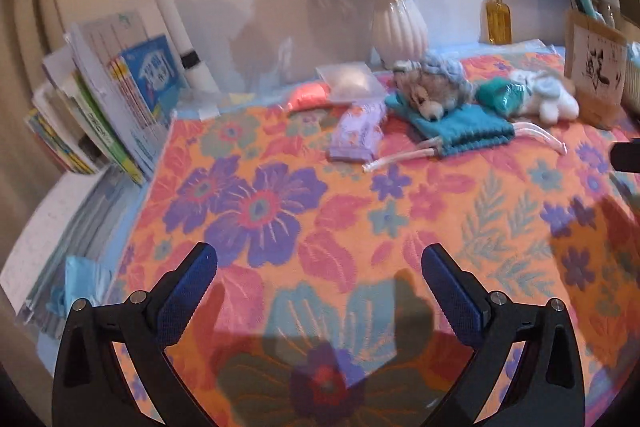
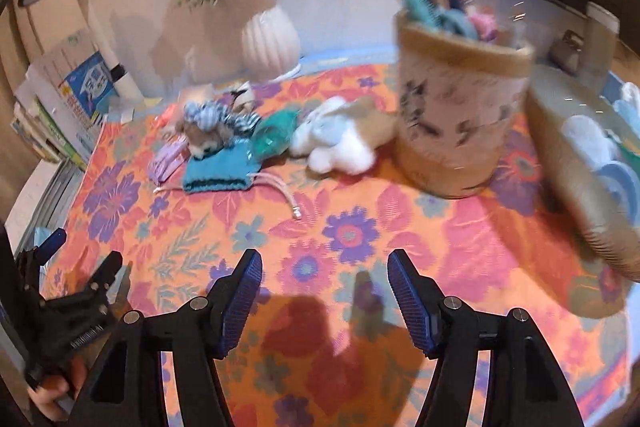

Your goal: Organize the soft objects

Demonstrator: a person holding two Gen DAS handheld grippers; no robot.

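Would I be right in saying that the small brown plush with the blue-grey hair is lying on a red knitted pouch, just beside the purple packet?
Not quite: the knitted pouch under the small plush is teal, not red. The left wrist view shows this, with the purple packet just beside it, as you said; the right wrist view agrees.

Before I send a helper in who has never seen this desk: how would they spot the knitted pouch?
Start at the ribbed white vase by the back wall and come forward onto the floral cloth. The teal knitted pouch lies flat there, a small plush dog's head resting on it. Unlike its neighbours, it trails pale drawstring cords.
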